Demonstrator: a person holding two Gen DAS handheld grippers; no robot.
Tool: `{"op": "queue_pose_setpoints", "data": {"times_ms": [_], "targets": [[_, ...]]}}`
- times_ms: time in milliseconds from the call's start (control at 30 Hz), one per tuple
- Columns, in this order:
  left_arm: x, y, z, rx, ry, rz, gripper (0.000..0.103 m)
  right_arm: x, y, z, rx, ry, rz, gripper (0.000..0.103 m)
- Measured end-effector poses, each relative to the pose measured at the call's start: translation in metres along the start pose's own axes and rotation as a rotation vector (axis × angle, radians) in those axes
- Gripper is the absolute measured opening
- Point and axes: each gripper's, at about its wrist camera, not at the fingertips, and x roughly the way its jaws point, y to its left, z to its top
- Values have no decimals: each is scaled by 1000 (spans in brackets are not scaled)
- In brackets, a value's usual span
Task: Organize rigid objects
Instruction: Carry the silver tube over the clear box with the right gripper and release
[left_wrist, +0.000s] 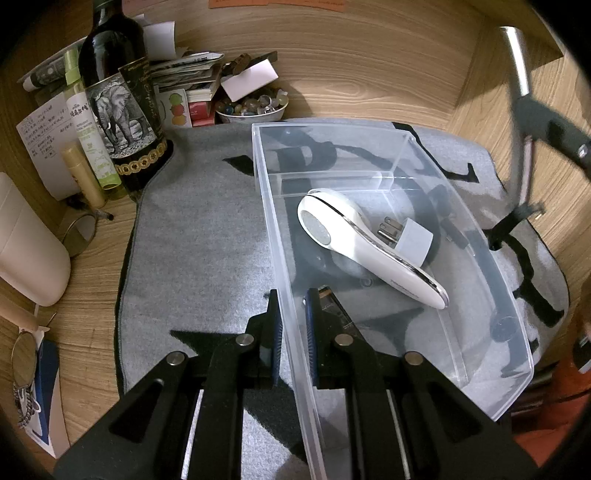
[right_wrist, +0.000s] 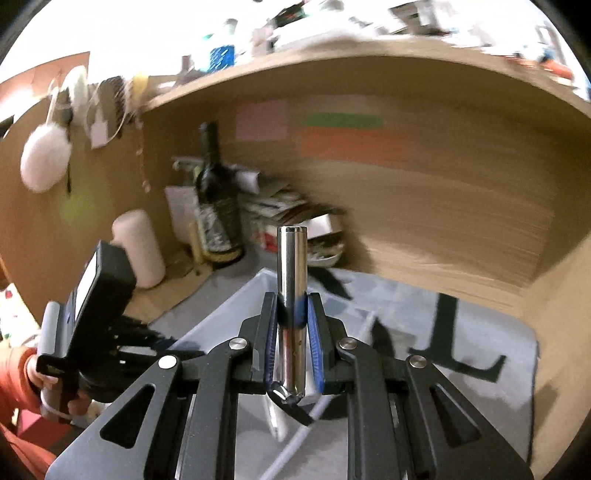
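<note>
1. Wood-grain desk walls ring a grey felt mat (left_wrist: 192, 229) in the left wrist view, with a clear plastic bin (left_wrist: 436, 317) lying across the centre and right of the frame. The left gripper (left_wrist: 293, 332), at lower centre, is clamped on the bin's near long wall, one finger outside and one inside. Inside the bin a white handheld device (left_wrist: 354, 236) lies diagonally, and a plug adapter (left_wrist: 410, 236) is touching its right side. At upper right, blurred, a metal cylinder (left_wrist: 517, 62) hangs above the bin's far corner.

2. Blurred desk back fills the right wrist view. The right gripper (right_wrist: 293, 314) grasps the metal cylinder (right_wrist: 291, 266) at lower centre, long axis pointing up-frame along the fingers. The bin's corner (right_wrist: 236, 306) lies just below and ahead, the left gripper (right_wrist: 103, 314) at lower left. I judge the drop needs the free floor beyond the white device, clear of the bin's walls.
</note>
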Motion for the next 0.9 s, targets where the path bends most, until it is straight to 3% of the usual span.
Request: {"op": "queue_pose_setpoints", "data": {"times_ms": [300, 567, 900], "targets": [[0, 0, 0, 1, 0, 1, 11, 49, 21, -17, -41, 165, 95, 14], [0, 0, 0, 0, 0, 1, 11, 80, 29, -33, -74, 304, 125, 14], [0, 0, 0, 1, 1, 1, 11, 89, 31, -38, -89, 360, 123, 15]]}}
